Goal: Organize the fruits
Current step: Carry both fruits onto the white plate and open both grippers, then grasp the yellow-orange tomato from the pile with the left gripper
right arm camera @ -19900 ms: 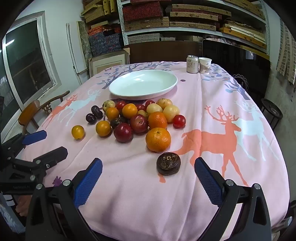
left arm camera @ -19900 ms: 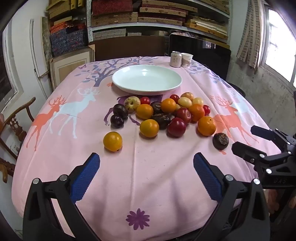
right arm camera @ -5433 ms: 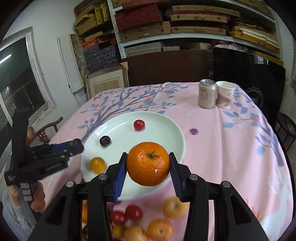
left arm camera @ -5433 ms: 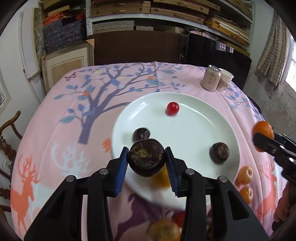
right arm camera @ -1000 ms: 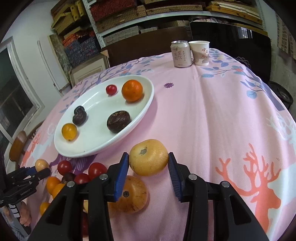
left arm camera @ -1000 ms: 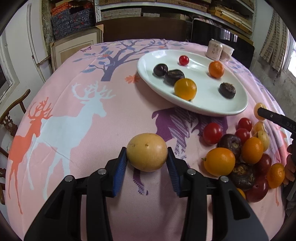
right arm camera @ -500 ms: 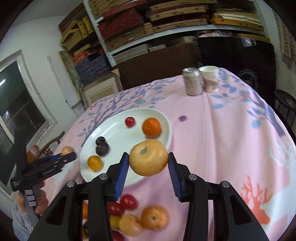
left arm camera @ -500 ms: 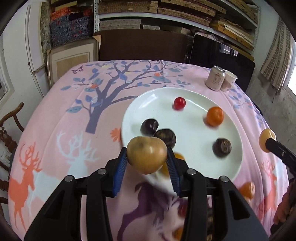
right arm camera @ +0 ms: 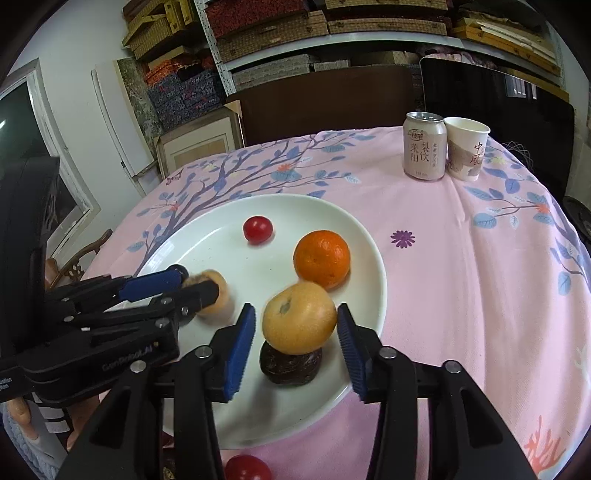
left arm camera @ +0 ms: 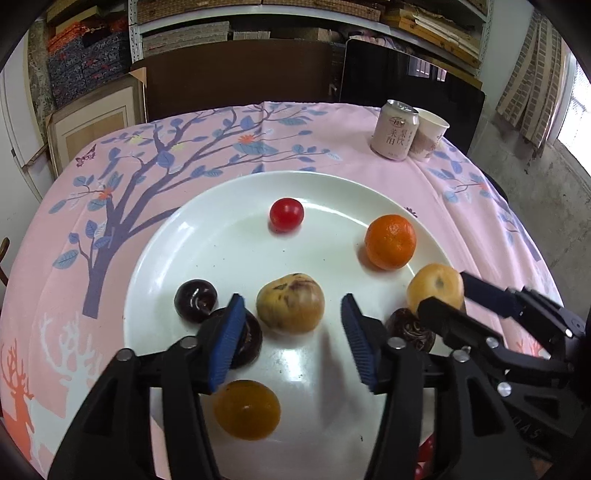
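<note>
A pink deer-print surface [left arm camera: 110, 206] below stacked shelves [right arm camera: 332, 26] carries a white plate [left arm camera: 229, 236], both hand-held grippers' jaws having just opened off their yellow fruits.

"梨饮" and "来阳" on the can [right arm camera: 423, 150] (pinkish), "中凤" on the paper cup [right arm camera: 466, 148]

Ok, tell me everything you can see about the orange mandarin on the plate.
The mandarin is round, bright orange, with dimpled, slightly glossy peel. It sits free on the white plate near its right rim, nothing gripping it. The red cherry tomato lies apart behind it; the yellow-brown fruit between the right gripper's jaws lies just in front.
</note>
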Demonstrator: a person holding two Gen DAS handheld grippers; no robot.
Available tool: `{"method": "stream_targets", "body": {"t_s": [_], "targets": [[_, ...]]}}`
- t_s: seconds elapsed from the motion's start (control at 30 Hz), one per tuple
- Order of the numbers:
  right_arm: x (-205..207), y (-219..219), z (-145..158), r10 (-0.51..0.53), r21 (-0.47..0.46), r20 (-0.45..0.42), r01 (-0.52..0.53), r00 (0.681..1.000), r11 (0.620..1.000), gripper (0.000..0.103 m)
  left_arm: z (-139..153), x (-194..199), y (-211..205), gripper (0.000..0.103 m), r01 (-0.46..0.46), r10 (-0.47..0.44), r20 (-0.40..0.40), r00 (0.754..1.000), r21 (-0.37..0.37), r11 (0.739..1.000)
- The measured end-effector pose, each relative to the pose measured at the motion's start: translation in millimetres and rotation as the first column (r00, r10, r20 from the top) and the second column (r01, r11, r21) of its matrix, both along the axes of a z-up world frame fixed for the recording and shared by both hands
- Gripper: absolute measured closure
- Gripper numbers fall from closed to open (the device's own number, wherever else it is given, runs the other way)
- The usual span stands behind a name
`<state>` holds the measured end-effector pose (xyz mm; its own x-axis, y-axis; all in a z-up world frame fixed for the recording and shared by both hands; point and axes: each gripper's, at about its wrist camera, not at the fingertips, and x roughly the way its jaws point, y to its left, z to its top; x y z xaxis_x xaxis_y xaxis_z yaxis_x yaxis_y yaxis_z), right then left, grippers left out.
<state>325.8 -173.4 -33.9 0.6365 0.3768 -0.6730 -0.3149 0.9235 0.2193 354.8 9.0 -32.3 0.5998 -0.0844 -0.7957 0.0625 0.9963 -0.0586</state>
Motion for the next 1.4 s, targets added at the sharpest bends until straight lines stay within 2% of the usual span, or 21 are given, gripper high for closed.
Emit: {"method": "stream_targets", "body": {"t_s": [0.13, 0.2, 0.3, 0.57, 0.67, 0.87, 0.97, 1.13, 1.2, 1.23, 1.3, 1.4], "targets": [[-9.9, -7.1, 11.6, -0.014, -0.001, 0.051, 0.014, 0.999, 1.0, 0.041, 15.2, -12.5, 13.9, 0.035, -0.022, 0.024, 0.038, 0.999, -0.045, 0.999], [-16.9, -14.5, 16.9, -0.028, 0.02, 0.067, 0.027, 0.997, 0.999, 0.034, 22.2, -23.1, 20.9, 0.031, -0.036, 0.039, 0.061, 0.997, -0.051, 0.998], [-28.5, -26.3, 21.4, -0.058, 0.023, 0.088, 0.056, 0.994, 0.998, 0.033, 28.6, -47.3, 32.9, 0.026, -0.069, 0.072, 0.096, 0.993, -0.042, 0.997], [-81.7, -77.9, 9.3, -0.159, 0.143, 0.066, 0.148, 0.985, 0.979, 0.024, 2.9, -126.8, 59.4, 0.024, -0.13, 0.133, 0.064, 0.989, -0.054, 0.99], [-101.7, -95.4, -0.7, -0.189, 0.2, 0.038, 0.178, 0.981, 0.964, 0.021, -3.7, -148.4, 56.0, 0.024, -0.102, 0.106, 0.057, 0.993, -0.066, 0.993], [-107.0, -104.9, -7.0, -0.215, 0.224, 0.015, 0.206, 0.976, 0.952, 0.018, -10.3, -180.7, 34.5, 0.023, -0.015, 0.017, 0.066, 0.998, -0.03, 0.999], [-104.5, -106.5, -10.0, -0.212, 0.238, -0.009, 0.208, 0.977, 0.949, 0.018, -8.3, -192.0, 24.8, 0.018, 0.035, -0.032, 0.086, 0.996, -0.033, 0.999], [-106.7, -104.0, -8.2, -0.203, 0.236, -0.002, 0.198, 0.979, 0.952, 0.018, -15.6, -190.4, 11.3, 0.018, 0.054, -0.056, 0.059, 0.997, 0.036, 0.998], [-107.2, -104.0, -7.8, -0.202, 0.238, -0.003, 0.197, 0.979, 0.951, 0.018, -20.7, -185.3, 12.2, 0.018, 0.038, -0.04, 0.033, 0.999, 0.061, 0.997], [-107.6, -104.4, -7.8, -0.203, 0.241, -0.005, 0.198, 0.979, 0.95, 0.018, -23.5, -183.5, 14.0, 0.014, 0.028, -0.03, 0.021, 0.999, 0.068, 0.997], [-107.8, -105.8, -7.9, -0.204, 0.249, -0.01, 0.2, 0.979, 0.948, 0.018, -23.8, -182.6, 22.8, 0.01, 0.005, -0.005, 0.013, 1.0, 0.045, 0.999], [-108.1, -107.4, -7.3, -0.205, 0.261, -0.009, 0.201, 0.979, 0.944, 0.018, -16.6, -187.1, 46.5, 0.01, -0.072, 0.072, 0.042, 0.997, 0.017, 0.997]]}}
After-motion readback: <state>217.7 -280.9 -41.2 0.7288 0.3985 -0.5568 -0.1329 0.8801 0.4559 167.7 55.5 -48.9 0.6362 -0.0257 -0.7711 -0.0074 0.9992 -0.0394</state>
